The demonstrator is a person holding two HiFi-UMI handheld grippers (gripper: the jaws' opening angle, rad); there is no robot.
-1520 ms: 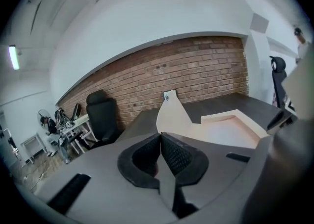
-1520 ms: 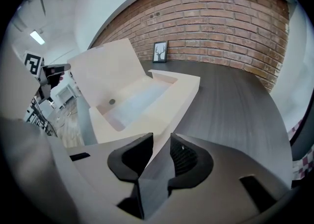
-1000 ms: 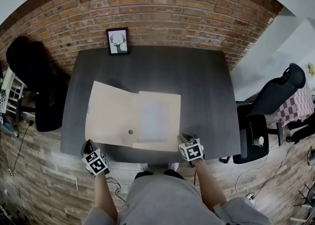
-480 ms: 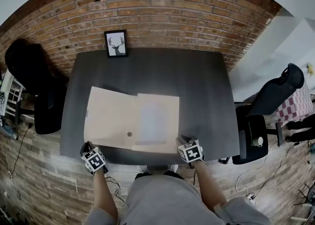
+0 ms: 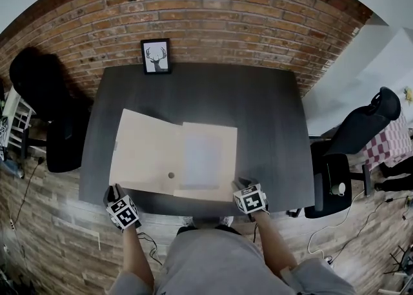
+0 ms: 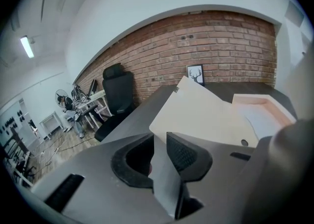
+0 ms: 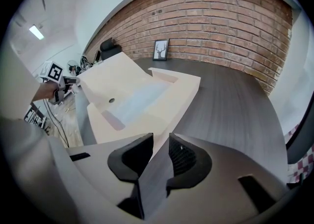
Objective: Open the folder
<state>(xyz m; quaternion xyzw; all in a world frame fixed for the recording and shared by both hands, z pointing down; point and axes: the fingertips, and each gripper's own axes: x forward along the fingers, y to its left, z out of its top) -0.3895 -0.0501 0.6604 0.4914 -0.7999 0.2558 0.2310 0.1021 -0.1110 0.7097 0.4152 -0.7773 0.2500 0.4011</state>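
Observation:
The beige folder (image 5: 148, 152) lies spread open on the dark table (image 5: 264, 113). Its cover is flat to the left and a pale sheet (image 5: 201, 155) lies in its right half. My left gripper (image 5: 115, 190) is at the cover's front-left corner. In the left gripper view the jaws (image 6: 159, 137) are opening, with the cover's corner (image 6: 206, 115) still between them and a gap showing beside it. My right gripper (image 5: 240, 184) sits at the folder's front-right corner. In the right gripper view its jaws (image 7: 161, 142) are closed on that corner of the folder (image 7: 122, 86).
A framed deer picture (image 5: 155, 55) stands at the table's back edge against the brick wall. A black chair (image 5: 39, 93) is to the left of the table and another chair (image 5: 355, 132) to the right. Both grippers are at the table's front edge.

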